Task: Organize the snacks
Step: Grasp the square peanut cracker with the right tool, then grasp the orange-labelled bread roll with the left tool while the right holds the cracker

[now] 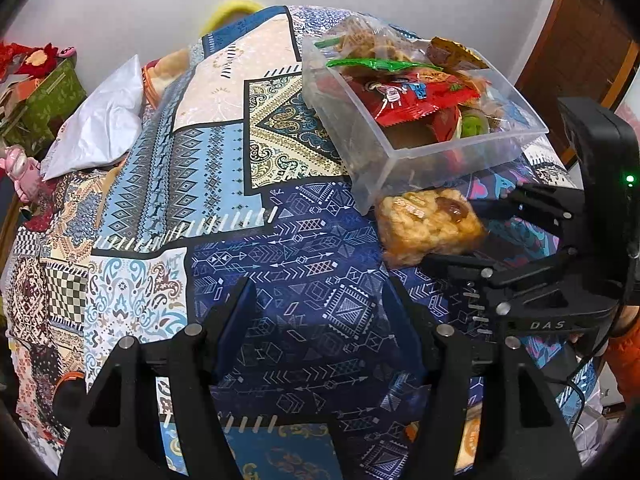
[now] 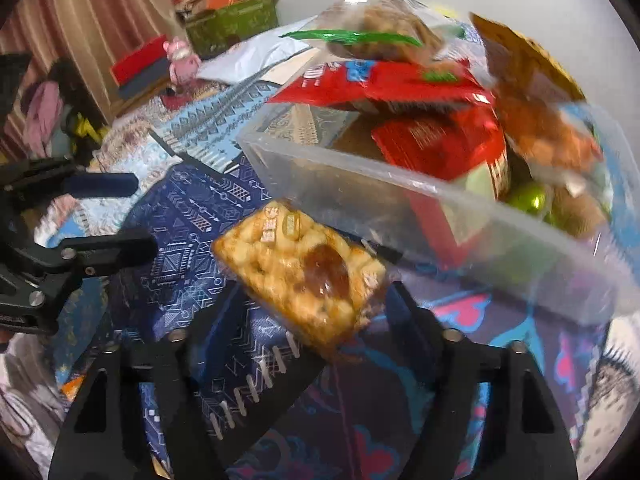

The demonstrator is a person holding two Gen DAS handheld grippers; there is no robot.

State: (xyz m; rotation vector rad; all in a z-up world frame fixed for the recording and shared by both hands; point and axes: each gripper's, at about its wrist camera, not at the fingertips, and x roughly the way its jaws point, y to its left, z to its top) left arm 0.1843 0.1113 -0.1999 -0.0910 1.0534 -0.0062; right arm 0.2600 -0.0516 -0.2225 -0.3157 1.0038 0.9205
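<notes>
A clear plastic bin (image 1: 404,160) (image 2: 400,200) holds several wrapped snacks, among them a red packet (image 1: 408,98) (image 2: 384,84). My right gripper (image 1: 452,232) (image 2: 316,296) is shut on a wrapped golden rice-crisp bar (image 1: 430,224) (image 2: 304,272) and holds it above the cloth just in front of the bin's near wall. My left gripper (image 1: 320,300) is open and empty over the dark blue patch of the tablecloth, to the left of the bar. It also shows at the left of the right wrist view (image 2: 120,216).
The table carries a patchwork blue and cream tablecloth (image 1: 224,200). A white pillow-like bag (image 1: 100,128) lies at the table's far left. A green box (image 1: 44,100) (image 2: 236,24) and a pink toy (image 2: 182,60) stand beyond it.
</notes>
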